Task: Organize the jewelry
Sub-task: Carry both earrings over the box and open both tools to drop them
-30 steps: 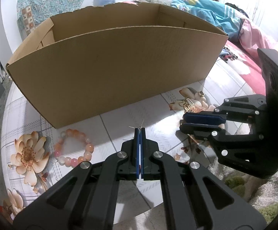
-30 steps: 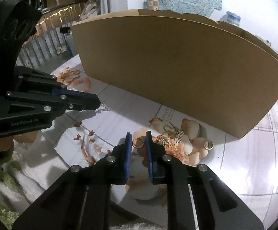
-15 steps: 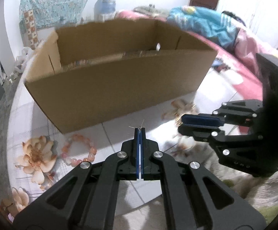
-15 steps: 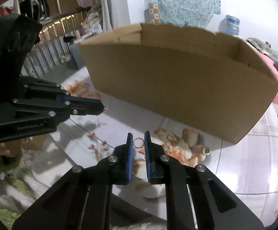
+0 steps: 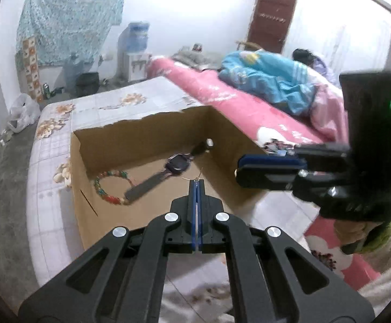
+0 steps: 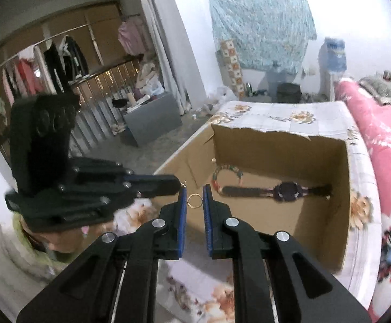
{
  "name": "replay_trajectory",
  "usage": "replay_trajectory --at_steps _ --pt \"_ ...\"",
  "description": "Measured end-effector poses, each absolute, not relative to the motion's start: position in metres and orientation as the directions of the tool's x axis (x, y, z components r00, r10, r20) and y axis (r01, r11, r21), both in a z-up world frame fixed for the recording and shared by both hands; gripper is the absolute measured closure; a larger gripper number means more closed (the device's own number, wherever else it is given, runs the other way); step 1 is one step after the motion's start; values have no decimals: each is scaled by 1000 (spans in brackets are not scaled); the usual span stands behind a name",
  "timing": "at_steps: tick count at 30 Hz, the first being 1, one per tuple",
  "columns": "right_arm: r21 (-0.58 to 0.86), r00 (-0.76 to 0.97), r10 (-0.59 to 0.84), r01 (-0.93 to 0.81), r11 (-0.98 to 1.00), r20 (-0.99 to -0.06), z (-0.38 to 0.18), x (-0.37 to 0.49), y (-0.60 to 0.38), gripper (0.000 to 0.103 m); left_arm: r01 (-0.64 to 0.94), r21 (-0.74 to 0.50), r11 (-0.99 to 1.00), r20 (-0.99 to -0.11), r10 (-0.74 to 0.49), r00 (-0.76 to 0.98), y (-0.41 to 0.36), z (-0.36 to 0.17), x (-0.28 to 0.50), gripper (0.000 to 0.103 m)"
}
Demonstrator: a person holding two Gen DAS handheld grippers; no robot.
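Observation:
An open cardboard box (image 5: 141,140) (image 6: 276,145) lies below and ahead of both grippers. Inside it are a dark wristwatch (image 5: 177,162) (image 6: 287,190) and a multicoloured bead bracelet (image 5: 111,187) (image 6: 226,172). My left gripper (image 5: 196,185) is shut on a tiny thin metal jewelry piece (image 5: 197,179) that pokes out of its tips over the box's near wall. My right gripper (image 6: 194,188) is shut on a small gold ring (image 6: 194,200), held upright between the blue pads. Each gripper shows in the other's view: the right gripper (image 5: 237,167) and the left gripper (image 6: 180,184).
The box rests on a floral-print surface (image 5: 49,167). A bed with a pink sheet (image 5: 222,94) and blue bedding runs along the right. A grey cabinet (image 6: 152,118) and a clothes rail stand far left, and a water dispenser (image 5: 136,48) by the back wall.
Both grippers have risen from low beside the box's front wall to above its rim, so its inside now shows. Each still holds its piece.

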State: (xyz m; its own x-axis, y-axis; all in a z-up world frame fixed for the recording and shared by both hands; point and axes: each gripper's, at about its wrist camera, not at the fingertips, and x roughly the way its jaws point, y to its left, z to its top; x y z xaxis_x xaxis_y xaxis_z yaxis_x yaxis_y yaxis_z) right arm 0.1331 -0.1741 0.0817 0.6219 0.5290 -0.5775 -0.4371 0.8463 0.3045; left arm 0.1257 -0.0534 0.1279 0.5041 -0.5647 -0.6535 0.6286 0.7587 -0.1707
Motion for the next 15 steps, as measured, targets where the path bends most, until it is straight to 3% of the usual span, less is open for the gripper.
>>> replay_trajectory --at_steps 9,15 --pt "424 342 475 -217 879 -811 12 240 -174 91 532 -267 804 -810 -486 328 -66 68 213 103" --pt "379 267 410 -163 911 -872 -16 259 -172 90 490 -295 820 -837 -470 281 -68 49 232 103"
